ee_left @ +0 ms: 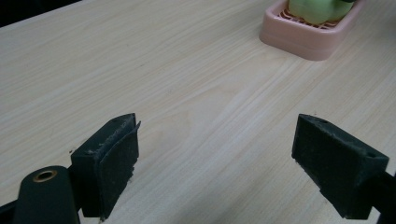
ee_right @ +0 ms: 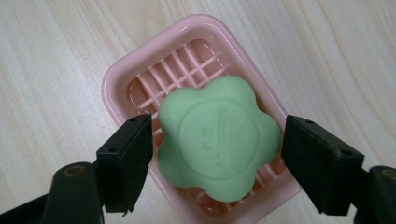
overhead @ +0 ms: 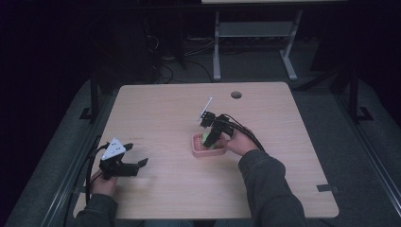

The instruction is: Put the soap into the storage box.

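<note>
Now, line by line from the soap outward:

Soap: the green flower-shaped soap [ee_right: 218,138] lies in the pink soap dish [ee_right: 116,74], toward the nearer end of it; letters are pressed in its top, but they are too soft to read.

Soap dish: it stands near the middle of the tabletop [overhead: 156,118], a little to the right, with a grid floor under the soap. In the left gripper view the dish [ee_left: 299,39] is cut off by the upper edge, and the soap [ee_left: 313,9] shows there as a green lump.

Right hand-held gripper: the right hand-held gripper [ee_right: 217,144] is over the dish with its jaws apart, one on each side of the soap. The left jaw is just beside a lobe of the soap and the right jaw is close to another; whether they touch it I cannot tell. In the high view this gripper [overhead: 212,140] covers most of the soap.

Left hand-held gripper: the left hand-held gripper [ee_left: 215,154] has its jaws wide apart over bare wood, well apart from the dish. In the high view it [overhead: 135,158] is near the front left part of the tabletop.

Open room: bare wood lies all around the dish, and between the two grippers. The dish is well away from every edge.

Edges: the round cable hole [overhead: 236,94] is near the far edge.

Hard to see: the floor and the desk frame [overhead: 255,33] behind the tabletop are very dark.
</note>
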`<act>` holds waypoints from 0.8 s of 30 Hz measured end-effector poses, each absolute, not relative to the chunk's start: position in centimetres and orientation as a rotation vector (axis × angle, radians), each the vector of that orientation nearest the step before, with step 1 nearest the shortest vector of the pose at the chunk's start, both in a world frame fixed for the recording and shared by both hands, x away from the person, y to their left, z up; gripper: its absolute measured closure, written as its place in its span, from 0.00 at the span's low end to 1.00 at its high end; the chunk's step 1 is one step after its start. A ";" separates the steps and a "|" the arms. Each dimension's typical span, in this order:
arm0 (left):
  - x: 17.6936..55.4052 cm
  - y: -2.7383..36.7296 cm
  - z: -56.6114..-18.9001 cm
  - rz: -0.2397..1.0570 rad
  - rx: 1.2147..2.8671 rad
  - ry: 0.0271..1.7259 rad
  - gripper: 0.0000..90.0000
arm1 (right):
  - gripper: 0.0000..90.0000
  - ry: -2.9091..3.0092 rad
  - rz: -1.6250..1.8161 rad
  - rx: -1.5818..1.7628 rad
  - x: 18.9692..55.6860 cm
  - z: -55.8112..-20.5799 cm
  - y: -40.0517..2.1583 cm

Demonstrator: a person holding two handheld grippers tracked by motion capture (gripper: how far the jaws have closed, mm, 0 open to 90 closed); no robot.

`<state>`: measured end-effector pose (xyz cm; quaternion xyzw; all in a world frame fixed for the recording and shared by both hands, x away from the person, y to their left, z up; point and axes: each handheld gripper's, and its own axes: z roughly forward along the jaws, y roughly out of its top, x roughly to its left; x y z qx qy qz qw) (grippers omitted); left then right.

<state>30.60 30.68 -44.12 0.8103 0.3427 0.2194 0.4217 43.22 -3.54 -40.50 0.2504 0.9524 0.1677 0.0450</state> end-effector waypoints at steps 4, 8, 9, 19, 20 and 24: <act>30.6 30.7 -44.1 0.553 2.027 0.860 0.16 | 0.28 2.909 0.514 0.761 43.2 -40.4 -3.7; 30.6 30.6 -44.2 0.546 2.034 0.861 0.16 | 0.28 2.909 0.522 0.758 43.1 -40.3 -3.8; 30.6 30.6 -44.2 0.546 2.034 0.860 0.16 | 0.28 2.906 0.520 0.762 43.1 -40.2 -3.9; 30.4 30.6 -44.2 0.544 2.049 0.859 0.16 | 0.28 2.887 0.600 0.802 42.7 -39.7 -5.1; 30.4 30.7 -44.2 0.548 2.042 0.854 0.16 | 0.28 2.886 0.614 0.808 42.7 -39.7 -5.3; 30.4 30.7 -44.2 0.549 2.040 0.856 0.16 | 0.28 2.885 0.620 0.813 42.5 -39.6 -5.7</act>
